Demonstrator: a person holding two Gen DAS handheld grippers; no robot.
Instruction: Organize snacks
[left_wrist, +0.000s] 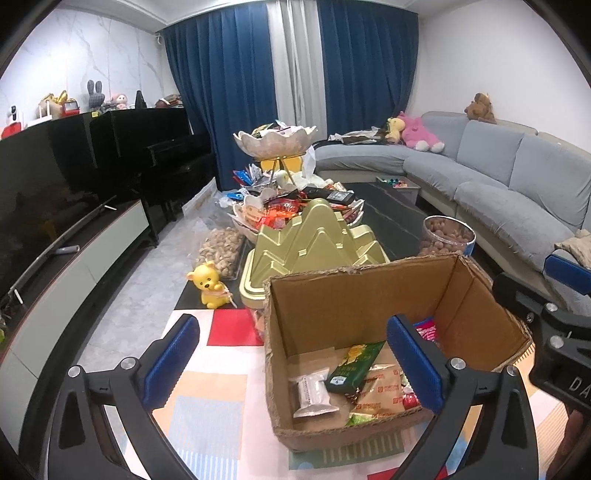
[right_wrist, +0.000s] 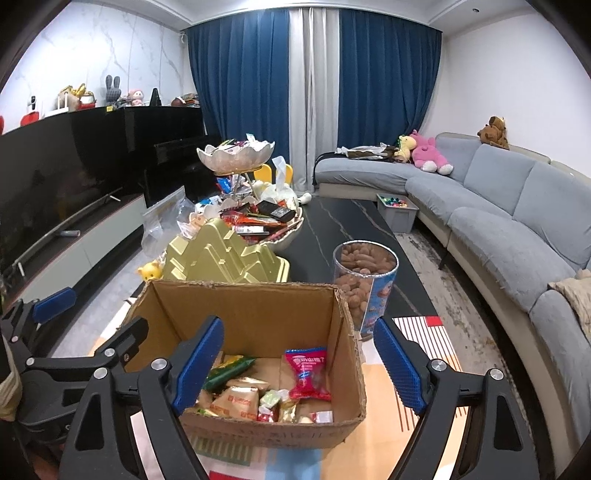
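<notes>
Cardboard box (right_wrist: 255, 317) shows a red packet (right_wrist: 307, 373) only rightward; left gripper (left_wrist: 295, 365) and right gripper (right_wrist: 299, 363) gape empty.

Our left gripper (left_wrist: 293, 369) and right gripper (right_wrist: 298, 369) share one build: black plastic frames with triangular cut-outs, round silver screw heads at the joints, and blue finger pads (right_wrist: 199, 360) with a fine ribbed texture. White letters "DA" show on the right gripper's black body in the left wrist view; the rest is cut off.
</notes>
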